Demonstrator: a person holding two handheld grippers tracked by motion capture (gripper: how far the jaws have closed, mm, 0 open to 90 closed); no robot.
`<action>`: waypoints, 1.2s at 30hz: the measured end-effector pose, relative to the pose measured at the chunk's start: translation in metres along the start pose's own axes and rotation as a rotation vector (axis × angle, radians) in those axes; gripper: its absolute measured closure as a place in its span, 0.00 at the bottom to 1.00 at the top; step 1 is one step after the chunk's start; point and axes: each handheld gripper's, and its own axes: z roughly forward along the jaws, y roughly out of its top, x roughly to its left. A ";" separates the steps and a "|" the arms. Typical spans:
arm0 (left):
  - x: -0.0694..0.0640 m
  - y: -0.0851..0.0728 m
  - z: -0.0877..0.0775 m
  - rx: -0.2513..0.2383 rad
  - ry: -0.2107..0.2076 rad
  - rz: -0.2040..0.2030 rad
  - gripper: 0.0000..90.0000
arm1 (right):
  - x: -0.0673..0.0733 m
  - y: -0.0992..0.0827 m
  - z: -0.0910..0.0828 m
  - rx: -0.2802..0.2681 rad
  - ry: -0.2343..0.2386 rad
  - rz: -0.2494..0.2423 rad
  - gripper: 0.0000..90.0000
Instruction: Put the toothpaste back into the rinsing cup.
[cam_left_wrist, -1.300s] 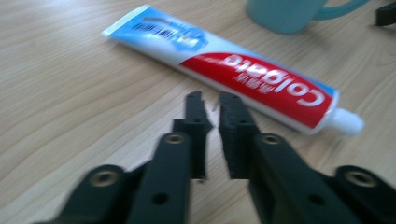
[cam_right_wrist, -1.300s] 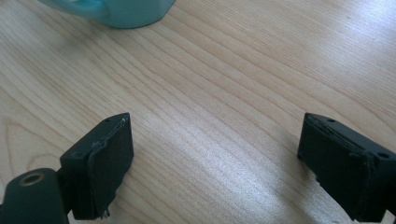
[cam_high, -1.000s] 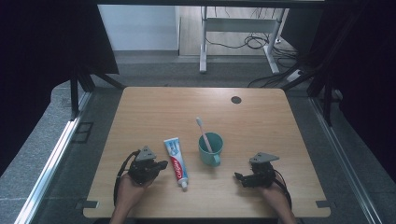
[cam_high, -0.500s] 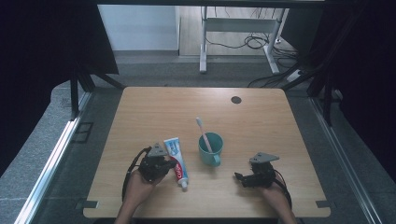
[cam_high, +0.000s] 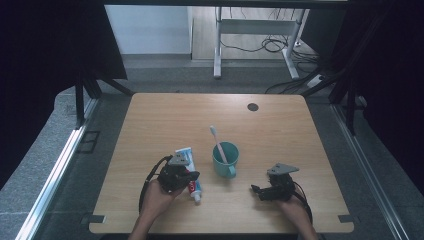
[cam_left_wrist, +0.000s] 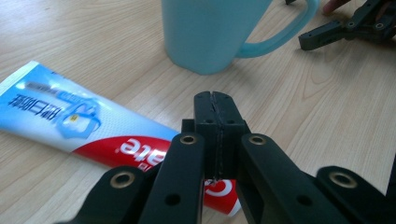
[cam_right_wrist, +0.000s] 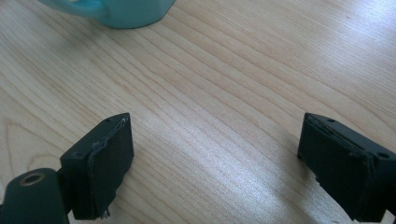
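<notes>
Two claws: left claw (cam_high: 187, 176) pressed together, empty, over blue-red toothpaste tube (cam_left_wrist: 70, 123); right claw (cam_high: 259, 190) spread apart at teal mug's (cam_high: 225, 159) 4 o'clock.

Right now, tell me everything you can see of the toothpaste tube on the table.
The toothpaste tube lies flat on the wooden table, just left of the teal mug and apart from it. It looks like soft plastic: pale blue and white at the flat crimped end, red with white lettering toward the small white cap, which points at the person's edge. The left gripper, jaws shut and empty, hangs over its red end; whether it touches the tube is unclear.
</notes>
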 end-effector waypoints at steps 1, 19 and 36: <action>-0.001 0.000 0.001 0.002 0.001 0.000 1.00 | 0.000 0.000 0.000 0.000 0.000 0.000 0.12; -0.009 -0.007 0.018 0.078 0.003 0.029 1.00 | 0.000 0.000 0.000 0.000 -0.001 0.000 0.12; 0.000 -0.020 0.003 0.060 0.013 -0.024 1.00 | 0.000 0.000 0.000 0.000 -0.002 0.000 0.12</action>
